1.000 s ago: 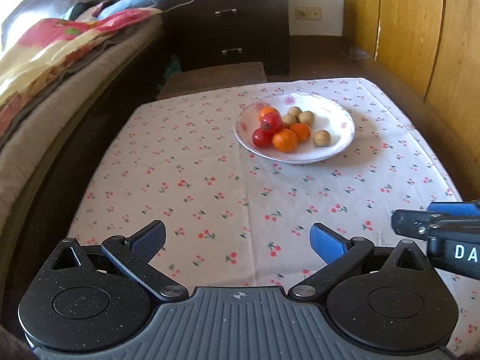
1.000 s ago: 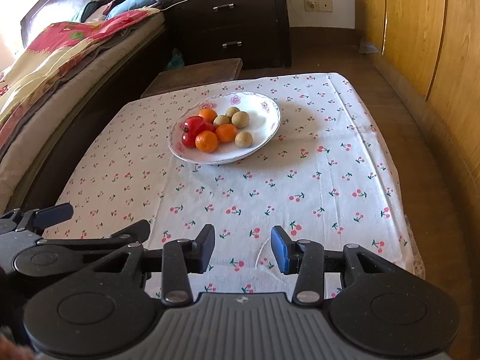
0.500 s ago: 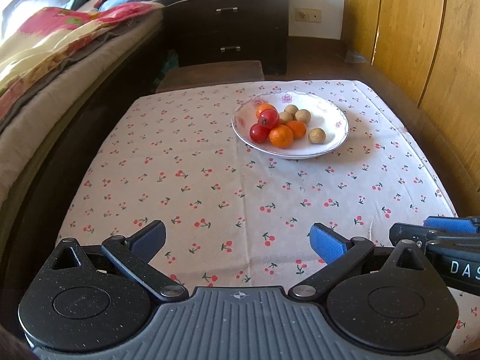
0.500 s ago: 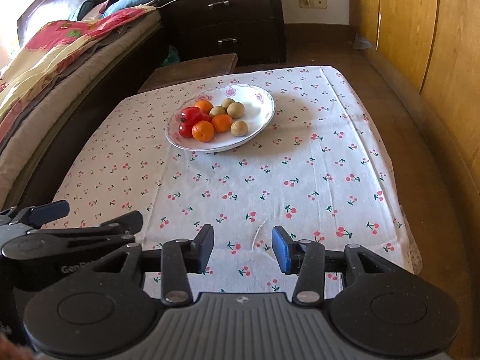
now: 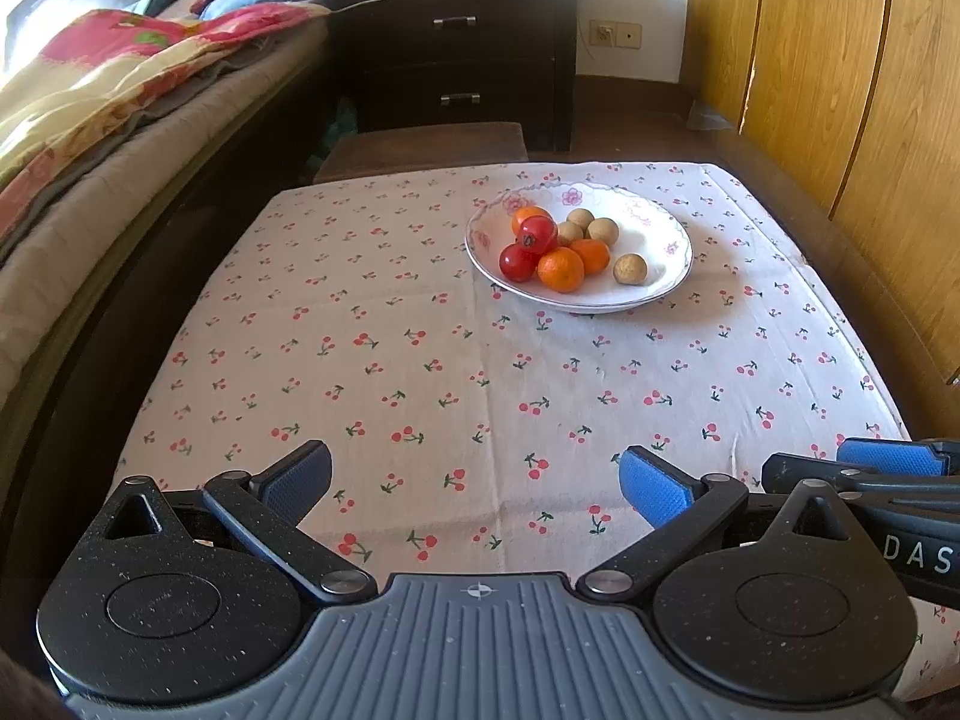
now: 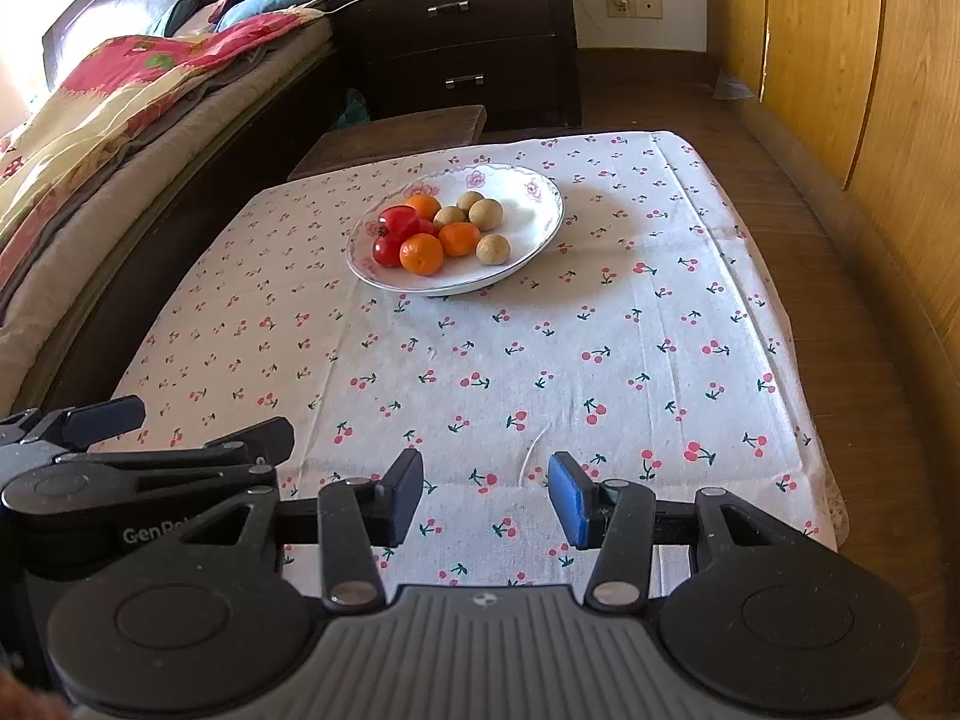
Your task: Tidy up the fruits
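Two hand-held grippers hung side by side over the near edge of a cherry-print tablecloth point(image 5: 420, 360), both empty, while every fruit in sight lay gathered in one white floral plate point(image 5: 660, 228) far ahead of them.

The left gripper point(image 5: 474, 483) stood with its blue pads spread wide and nothing between them. The right gripper point(image 6: 485, 495) was parted more narrowly, also holding nothing.

From the left gripper the plate lay well forward and off to its right. From the right gripper the plate point(image 6: 528, 192) lay well forward and slightly to its left, closer to that tool's centre line. Neither tool looked clearly nearer, and both were well apart from the plate.

In the plate, two red tomatoes point(image 5: 528, 246) sat on the side toward the left gripper, touching three oranges point(image 5: 561, 269). Four small tan round fruits point(image 5: 603, 230) lay beyond and to the right; one of them point(image 5: 630, 269) sat alone, just apart from the cluster. The fruits are round, so no long axis governed the approach.

No fruit lay on the cloth outside the plate. That arrangement would fit a plate of mixed fruit waiting to be sorted out, or fruit already collected into it; the scene alone did not settle which.

A bed ran along the left gripper's outer side, and wooden cupboard doors along the right gripper's.
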Tool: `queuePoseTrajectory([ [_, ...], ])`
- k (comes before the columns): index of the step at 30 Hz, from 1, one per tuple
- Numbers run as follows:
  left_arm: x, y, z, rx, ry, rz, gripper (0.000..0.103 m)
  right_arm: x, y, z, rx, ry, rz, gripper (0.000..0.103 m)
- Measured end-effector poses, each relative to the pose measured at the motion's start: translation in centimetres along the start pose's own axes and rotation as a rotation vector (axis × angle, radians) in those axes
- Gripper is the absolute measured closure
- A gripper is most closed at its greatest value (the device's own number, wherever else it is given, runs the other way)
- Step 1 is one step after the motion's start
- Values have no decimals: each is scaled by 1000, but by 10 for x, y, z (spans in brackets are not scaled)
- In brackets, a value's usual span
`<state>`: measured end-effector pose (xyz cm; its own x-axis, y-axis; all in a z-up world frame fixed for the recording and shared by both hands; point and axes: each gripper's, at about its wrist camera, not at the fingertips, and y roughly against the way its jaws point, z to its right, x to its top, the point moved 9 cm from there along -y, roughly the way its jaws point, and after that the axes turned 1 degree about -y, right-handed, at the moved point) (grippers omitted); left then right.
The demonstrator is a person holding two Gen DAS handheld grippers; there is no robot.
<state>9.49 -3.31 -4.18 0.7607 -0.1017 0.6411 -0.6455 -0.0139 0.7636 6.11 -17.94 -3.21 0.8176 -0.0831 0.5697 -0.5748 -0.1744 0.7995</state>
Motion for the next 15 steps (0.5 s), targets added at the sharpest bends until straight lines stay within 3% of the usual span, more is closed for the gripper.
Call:
queuePoseTrajectory([
  [15,-1,1,-1,-1,7,0,0,-1,-1,-2,3,8,-2,56],
])
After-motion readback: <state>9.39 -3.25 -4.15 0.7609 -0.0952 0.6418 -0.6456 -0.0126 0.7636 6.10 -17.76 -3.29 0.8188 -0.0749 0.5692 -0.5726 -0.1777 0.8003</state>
